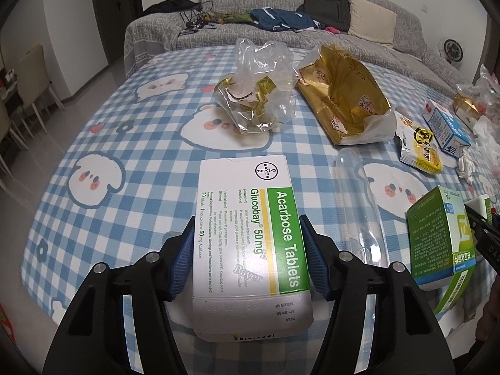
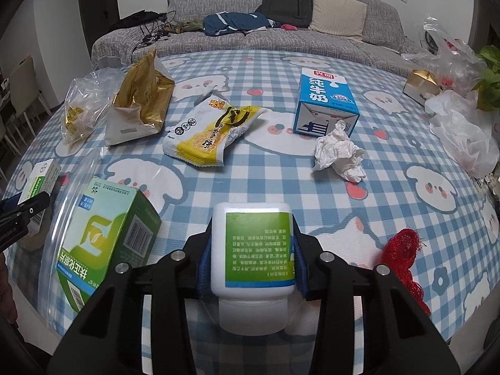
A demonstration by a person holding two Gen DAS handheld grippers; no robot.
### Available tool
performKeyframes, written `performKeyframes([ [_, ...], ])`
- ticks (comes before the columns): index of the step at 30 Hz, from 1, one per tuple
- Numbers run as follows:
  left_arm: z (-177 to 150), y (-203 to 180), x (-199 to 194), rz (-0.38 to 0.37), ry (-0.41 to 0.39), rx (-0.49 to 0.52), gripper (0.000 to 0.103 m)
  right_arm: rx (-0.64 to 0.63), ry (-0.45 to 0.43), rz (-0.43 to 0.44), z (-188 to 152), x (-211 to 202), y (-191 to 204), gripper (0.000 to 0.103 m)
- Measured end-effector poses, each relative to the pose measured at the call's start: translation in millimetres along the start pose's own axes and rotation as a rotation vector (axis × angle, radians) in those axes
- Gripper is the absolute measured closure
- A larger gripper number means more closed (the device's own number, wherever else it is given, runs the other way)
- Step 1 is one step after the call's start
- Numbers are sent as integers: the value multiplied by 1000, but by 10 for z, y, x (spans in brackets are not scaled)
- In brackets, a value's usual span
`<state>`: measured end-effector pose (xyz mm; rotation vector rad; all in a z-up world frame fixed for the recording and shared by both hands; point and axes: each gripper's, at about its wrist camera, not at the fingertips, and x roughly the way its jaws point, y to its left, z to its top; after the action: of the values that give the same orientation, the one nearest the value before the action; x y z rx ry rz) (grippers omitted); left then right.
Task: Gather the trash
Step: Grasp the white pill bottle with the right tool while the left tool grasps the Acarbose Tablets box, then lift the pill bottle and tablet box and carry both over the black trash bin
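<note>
The left claw [image 1: 247,256] is clamped on a white tablet box [image 1: 250,218] near the counter [image 1: 131,143] front edge, open cloth leftward. A green box [image 2: 103,237] stands between. The right claw [image 2: 250,259] grips a white bottle [image 2: 253,250], clear cloth ahead.

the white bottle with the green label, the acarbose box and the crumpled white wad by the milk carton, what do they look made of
White bottle with green label: likely plastic, smooth with a soft sheen; the label looks like printed paper.
White and green Acarbose tablet box: thin cardboard, slightly glossy print, with folded flap creases at its near end.
Crumpled white wad: probably tissue or paper napkin, matte with soft irregular folds.
</note>
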<state>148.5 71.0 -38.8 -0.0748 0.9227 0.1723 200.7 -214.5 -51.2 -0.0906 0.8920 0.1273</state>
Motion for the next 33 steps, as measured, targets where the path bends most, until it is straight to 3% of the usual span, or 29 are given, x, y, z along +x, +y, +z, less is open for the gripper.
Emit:
performKeyframes([
  [33,-613,-95,-956,-57,-87,18,42,-17,-82,26,-468,-991,167,64],
])
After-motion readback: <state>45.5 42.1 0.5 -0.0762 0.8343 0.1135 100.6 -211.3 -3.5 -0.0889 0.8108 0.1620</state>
